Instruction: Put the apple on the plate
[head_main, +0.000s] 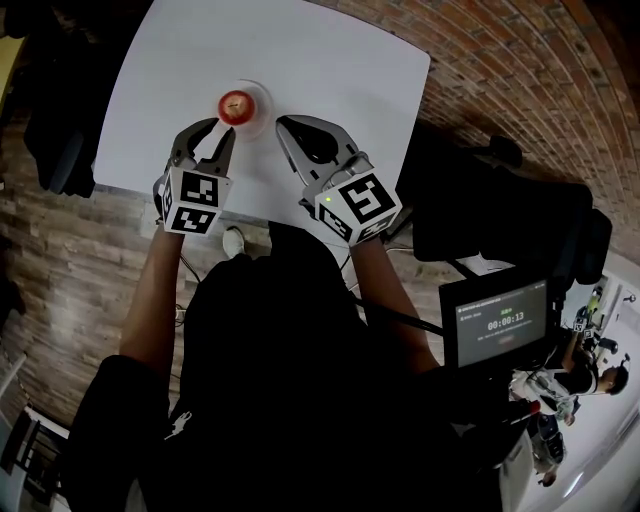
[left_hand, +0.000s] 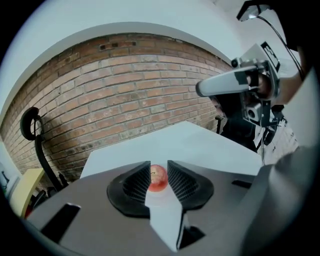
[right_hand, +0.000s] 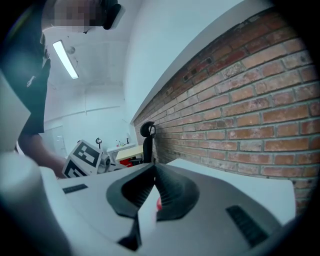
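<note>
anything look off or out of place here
Nothing stands out. The apple sits whole, stem up, on the plate on the white table, with nothing spilled. The left hand-held gripper and right hand-held gripper hold nothing.

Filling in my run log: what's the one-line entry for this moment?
apple: on plate | left gripper: empty, fingers slightly apart, short of apple | right gripper: empty, shut

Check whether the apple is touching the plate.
Touching. The head view shows the apple sitting in the middle of the white plate, with the plate's rim showing around it.
</note>
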